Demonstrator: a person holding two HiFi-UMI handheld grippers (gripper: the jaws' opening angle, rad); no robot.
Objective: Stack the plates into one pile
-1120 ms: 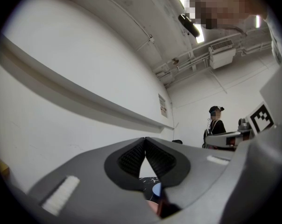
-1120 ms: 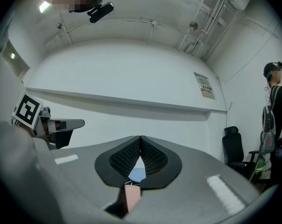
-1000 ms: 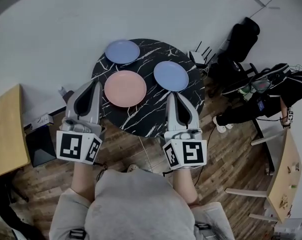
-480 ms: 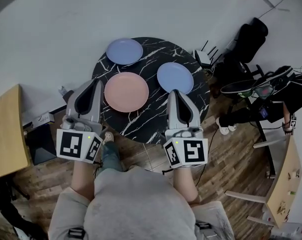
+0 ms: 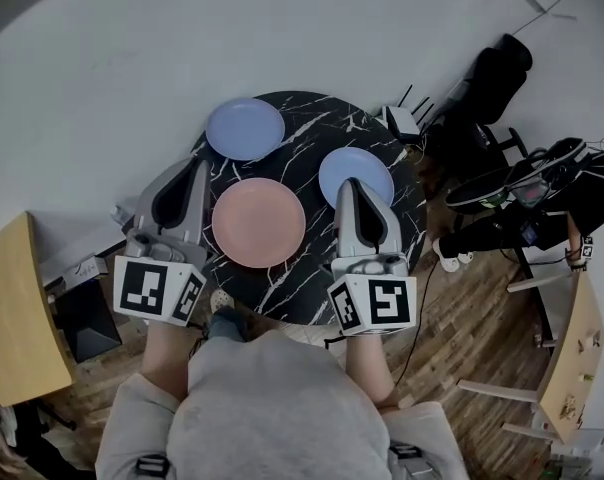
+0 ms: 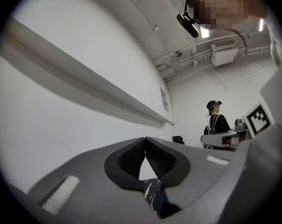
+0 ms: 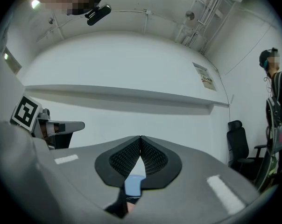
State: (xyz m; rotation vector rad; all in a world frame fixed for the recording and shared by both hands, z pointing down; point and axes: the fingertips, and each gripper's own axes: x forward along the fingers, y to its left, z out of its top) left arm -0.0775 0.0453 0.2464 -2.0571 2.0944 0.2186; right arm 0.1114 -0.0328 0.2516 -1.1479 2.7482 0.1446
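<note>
Left gripper [image 5: 195, 166]: jaws fully closed, tip to tip, nothing held. It hangs over the table [image 5: 307, 128] edge, just left of the pink plate [image 5: 258, 222]. Right gripper [image 5: 350, 184]: jaws closed, empty, over the near blue plate [image 5: 370, 166]. The far blue plate [image 5: 245, 128] lies at the rear. All three plates lie singly, apart.

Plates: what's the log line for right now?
pink plate, back blue plate, right blue plate: unstacked | left claw: shut, empty | right claw: shut, empty
</note>
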